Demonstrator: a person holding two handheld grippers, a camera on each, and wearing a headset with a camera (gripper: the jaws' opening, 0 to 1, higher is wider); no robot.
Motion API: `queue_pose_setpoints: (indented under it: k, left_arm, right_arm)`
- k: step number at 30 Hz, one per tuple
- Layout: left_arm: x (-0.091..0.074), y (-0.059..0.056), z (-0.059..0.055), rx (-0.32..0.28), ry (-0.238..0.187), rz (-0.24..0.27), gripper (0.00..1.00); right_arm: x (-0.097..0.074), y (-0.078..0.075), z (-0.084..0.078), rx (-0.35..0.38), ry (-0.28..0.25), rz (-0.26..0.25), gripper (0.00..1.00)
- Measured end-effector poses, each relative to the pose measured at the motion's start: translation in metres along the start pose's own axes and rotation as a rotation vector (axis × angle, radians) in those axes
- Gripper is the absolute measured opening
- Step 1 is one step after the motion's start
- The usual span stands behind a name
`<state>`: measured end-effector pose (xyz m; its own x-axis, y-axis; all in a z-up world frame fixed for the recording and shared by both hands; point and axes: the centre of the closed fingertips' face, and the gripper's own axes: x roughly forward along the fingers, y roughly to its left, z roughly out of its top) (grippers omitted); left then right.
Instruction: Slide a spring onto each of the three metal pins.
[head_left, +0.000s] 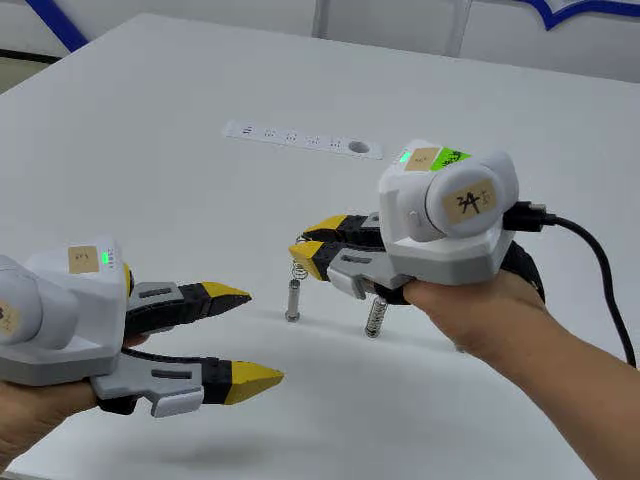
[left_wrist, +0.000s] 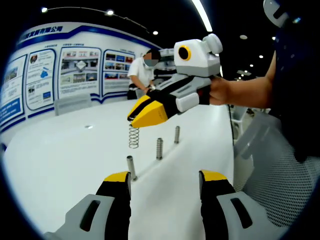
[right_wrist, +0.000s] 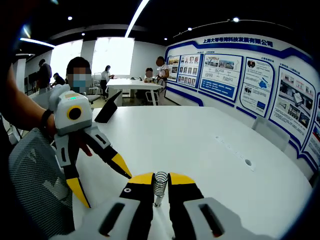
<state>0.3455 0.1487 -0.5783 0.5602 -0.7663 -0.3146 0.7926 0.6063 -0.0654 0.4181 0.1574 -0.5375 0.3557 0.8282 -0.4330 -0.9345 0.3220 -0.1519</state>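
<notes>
1. The left gripper (head_left: 248, 335) is nearest, low over the white table (head_left: 150, 130). Its claw is spread wide and holds nothing.
2. Next comes the bare pin (head_left: 292, 300). It stands straight up on the table.
3. Right above that pin hangs the spring (head_left: 298, 270). I cannot tell if the pin's tip is inside it yet.
4. I think the spring is light, thin and bouncy. A hard squeeze could bend it or make it pop out. Holding the top coils keeps the bottom open for the pin.
5. The right gripper (head_left: 305, 250) pinches the spring near its top, with yellow tips on both sides. It lies almost flat, with a hand (head_left: 480, 310) wrapped under its back.
6. Farther off stand the middle pin (left_wrist: 159, 148) and the far pin (left_wrist: 176, 134). Both look ribbed, so springs may be on them.
</notes>
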Motion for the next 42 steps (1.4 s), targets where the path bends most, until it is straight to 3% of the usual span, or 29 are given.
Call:
queue_pose_setpoints:
  k: [9,27,42]
  left_arm:
    - [-0.001,0.001,-0.002,-0.003,0.003,0.001,0.56]
    - [-0.002,0.002,-0.004,-0.004,0.006,0.006,0.55]
    - [-0.003,0.003,-0.005,-0.012,0.008,0.010,0.55]
  right_arm:
    - [0.012,-0.004,-0.014,0.026,0.011,-0.006,0.11]
    - [0.020,-0.004,-0.027,0.056,0.025,-0.008,0.11]
    - [0.033,0.003,-0.052,0.059,0.088,0.009,0.12]
